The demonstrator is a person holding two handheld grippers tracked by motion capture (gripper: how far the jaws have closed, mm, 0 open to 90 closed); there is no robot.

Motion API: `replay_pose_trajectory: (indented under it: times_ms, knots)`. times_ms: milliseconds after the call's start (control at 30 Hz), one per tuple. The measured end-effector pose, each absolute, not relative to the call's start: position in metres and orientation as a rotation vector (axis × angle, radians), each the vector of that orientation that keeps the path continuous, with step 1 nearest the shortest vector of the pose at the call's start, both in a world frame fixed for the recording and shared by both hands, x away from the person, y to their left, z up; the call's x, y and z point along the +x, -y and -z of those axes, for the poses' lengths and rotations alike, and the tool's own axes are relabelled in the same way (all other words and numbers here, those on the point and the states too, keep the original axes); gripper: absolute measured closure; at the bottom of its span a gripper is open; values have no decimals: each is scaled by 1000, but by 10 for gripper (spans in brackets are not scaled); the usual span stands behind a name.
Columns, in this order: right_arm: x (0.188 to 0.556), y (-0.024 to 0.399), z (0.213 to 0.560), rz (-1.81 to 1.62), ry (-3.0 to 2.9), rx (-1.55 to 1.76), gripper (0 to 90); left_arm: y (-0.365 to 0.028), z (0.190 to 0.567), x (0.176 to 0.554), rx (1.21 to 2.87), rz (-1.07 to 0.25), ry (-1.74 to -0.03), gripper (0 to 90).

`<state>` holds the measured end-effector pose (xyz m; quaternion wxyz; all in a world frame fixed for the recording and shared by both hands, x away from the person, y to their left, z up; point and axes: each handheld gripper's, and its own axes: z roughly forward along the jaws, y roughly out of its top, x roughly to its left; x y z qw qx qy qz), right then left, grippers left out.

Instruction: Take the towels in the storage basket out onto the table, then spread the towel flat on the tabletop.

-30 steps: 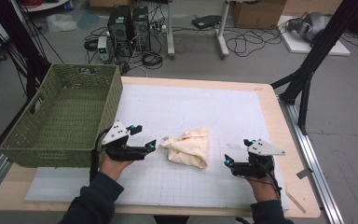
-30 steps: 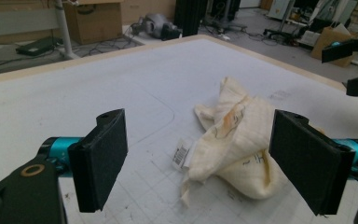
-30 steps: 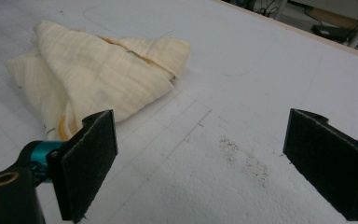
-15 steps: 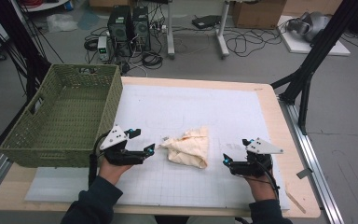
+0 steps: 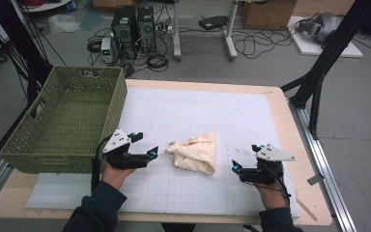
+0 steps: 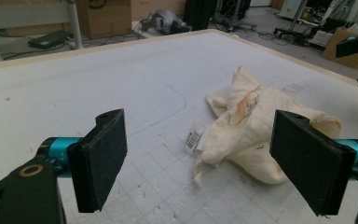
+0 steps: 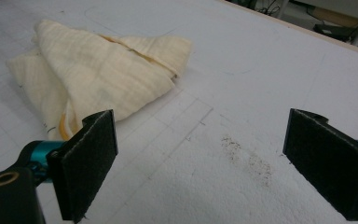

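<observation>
- Nearest the counter's (image 5: 290,121) front edge, the left tool (image 5: 150,155) and the right tool (image 5: 235,168) rest low on the white mat, one either side of the cloth (image 5: 196,152). Both are released, jaws wide apart and holding nothing.
- Between them, the cream cloth lies crumpled in the front-middle of the counter, just beyond the left tool's tips and a little farther from the right tool.
- It looks light, soft and limp, so it should sag and unfold when lifted, not keep its shape. It is not fragile, and the woven surface should give the pads good grip.
- The best holds are probably the loose edge by the small white label (image 6: 195,138), which faces the left tool, and the folded corner (image 7: 179,49) near the right tool.
- The heap is roughly triangular, its long axis running from the near right toward the far left, its label end pointing at the left tool.
- Farther left, a green woven basket (image 5: 116,104) overhangs the counter's left edge.
</observation>
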<state>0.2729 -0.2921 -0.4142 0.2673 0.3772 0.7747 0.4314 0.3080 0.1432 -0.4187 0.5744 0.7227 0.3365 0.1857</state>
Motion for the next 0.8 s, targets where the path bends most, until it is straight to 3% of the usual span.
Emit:
replay_pose_trajectory:
  times_ms: [367, 633, 733, 800]
  knots:
    - [275, 290, 413, -1201, -2101, 1013, 91, -139, 423, 311, 1710, -382, -773, 199]
    - [274, 272, 414, -1245, -2188, 947, 93, -140, 423, 305, 1728, -414, -781, 207]
    - [273, 269, 411, -1288, -2208, 910, 224, -141, 423, 304, 1725, -423, -788, 207]
    - [273, 264, 411, -1307, -2222, 888, 240, -141, 425, 305, 1729, -421, -791, 212]
